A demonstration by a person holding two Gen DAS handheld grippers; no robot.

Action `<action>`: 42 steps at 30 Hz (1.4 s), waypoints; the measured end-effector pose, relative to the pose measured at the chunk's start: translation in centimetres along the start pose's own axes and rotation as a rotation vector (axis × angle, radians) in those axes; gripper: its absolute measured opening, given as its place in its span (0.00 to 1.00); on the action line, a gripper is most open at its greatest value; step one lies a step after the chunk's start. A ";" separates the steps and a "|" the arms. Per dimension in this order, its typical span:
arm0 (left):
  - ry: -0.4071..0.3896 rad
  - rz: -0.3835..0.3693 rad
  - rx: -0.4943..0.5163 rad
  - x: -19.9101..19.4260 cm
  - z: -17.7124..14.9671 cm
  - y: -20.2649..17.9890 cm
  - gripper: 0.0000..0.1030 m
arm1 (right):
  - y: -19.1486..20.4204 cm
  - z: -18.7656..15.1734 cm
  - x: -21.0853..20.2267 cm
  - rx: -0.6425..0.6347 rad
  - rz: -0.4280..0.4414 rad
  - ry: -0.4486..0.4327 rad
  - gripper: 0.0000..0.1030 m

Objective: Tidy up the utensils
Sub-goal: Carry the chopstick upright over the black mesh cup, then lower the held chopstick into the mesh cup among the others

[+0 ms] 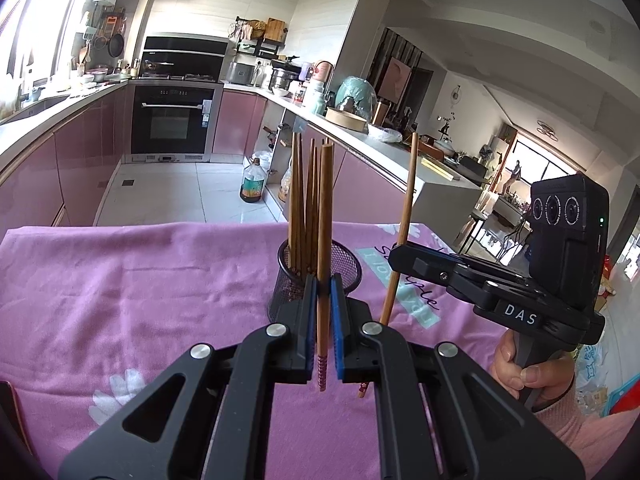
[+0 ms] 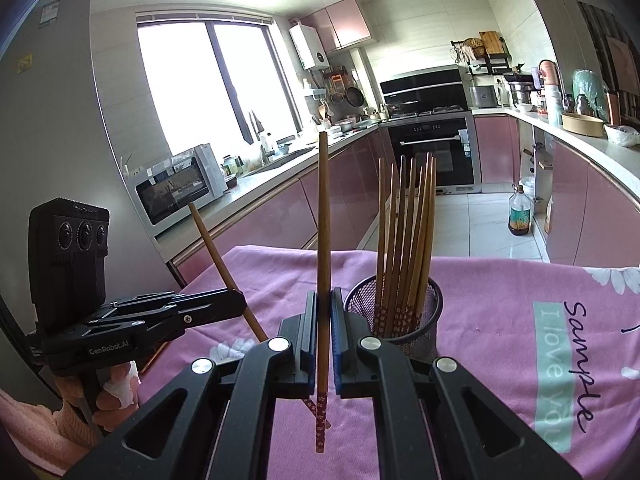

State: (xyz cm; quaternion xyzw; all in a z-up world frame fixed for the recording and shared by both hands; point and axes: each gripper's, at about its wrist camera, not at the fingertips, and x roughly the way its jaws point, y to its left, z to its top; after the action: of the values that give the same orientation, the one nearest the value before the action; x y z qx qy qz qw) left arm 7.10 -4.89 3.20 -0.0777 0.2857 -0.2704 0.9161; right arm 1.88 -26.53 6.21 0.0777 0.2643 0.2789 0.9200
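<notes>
Step in hand, as judged: loading chopsticks into the cup (image 1: 320, 276), which stands on the pink cloth (image 1: 120, 280) with a bundle already upright in it.

Left gripper (image 1: 323, 320): tongs pinching one chopstick (image 1: 325, 240), held upright, patterned end hanging below the pads. The cup sits just beyond, at 12 o'clock.

Right gripper (image 2: 323, 332): tongs likewise pinching a chopstick (image 2: 323, 240), upright. From here the cup (image 2: 394, 312) is at 1 o'clock, just beside the fingers.

Next move calls for lifting either stick clear of the rim, then lowering it patterned end first among the bundle.

Only the right view shows the bundle's patterned ends through the mesh.
</notes>
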 end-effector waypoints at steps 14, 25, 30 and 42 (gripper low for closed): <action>-0.067 0.002 0.040 -1.3 2.8 -0.9 0.07 | 0.0 2.7 -0.4 -0.024 -0.012 -0.054 0.05; -0.143 0.001 0.071 -2.4 5.1 -2.3 0.07 | -0.4 5.0 -0.5 -0.028 -0.032 -0.098 0.05; -0.156 0.005 0.078 -2.5 5.8 -3.1 0.07 | -0.7 5.6 -0.3 -0.021 -0.036 -0.108 0.05; -0.141 0.011 0.076 -0.9 6.4 -4.2 0.07 | -1.4 6.5 0.6 -0.004 -0.059 -0.118 0.05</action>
State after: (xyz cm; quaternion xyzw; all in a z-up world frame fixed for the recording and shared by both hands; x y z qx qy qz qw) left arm 8.22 -8.02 10.17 -0.0602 0.2105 -0.2697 0.9377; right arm 6.45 -27.32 11.05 0.0846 0.2113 0.2473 0.9418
